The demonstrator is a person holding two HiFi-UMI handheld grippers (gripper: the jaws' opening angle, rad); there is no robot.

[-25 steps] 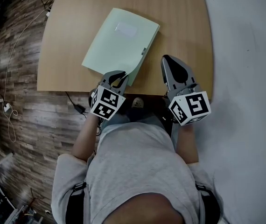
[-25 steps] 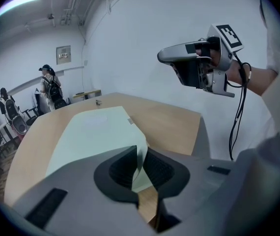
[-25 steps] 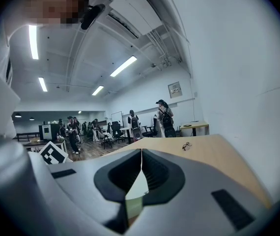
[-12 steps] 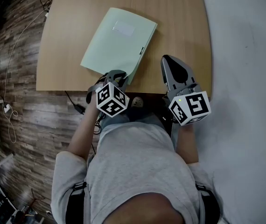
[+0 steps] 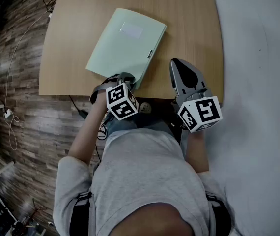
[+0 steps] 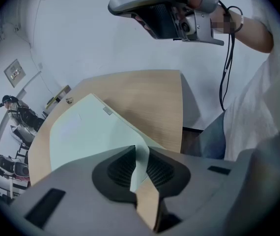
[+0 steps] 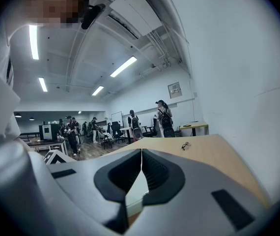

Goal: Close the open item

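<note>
1. a pale green folder [image 5: 127, 43] is lying flat and closed on the wooden table [image 5: 194, 23], showing a pale label patch near its far end
2. its near corner is standing between the left gripper [image 5: 125, 78] jaws, which are easing apart, no longer clamping it; the right gripper [image 5: 182, 68], just beside the folder, is staying clenched on nothing
3. its long axis is running away from the person, leaning right at the far end

Nothing legible anywhere I look: the pale label [image 5: 131, 29] on the green folder [image 5: 111, 50] lying on the tabletop [image 5: 189, 18] is too small to read.
</note>
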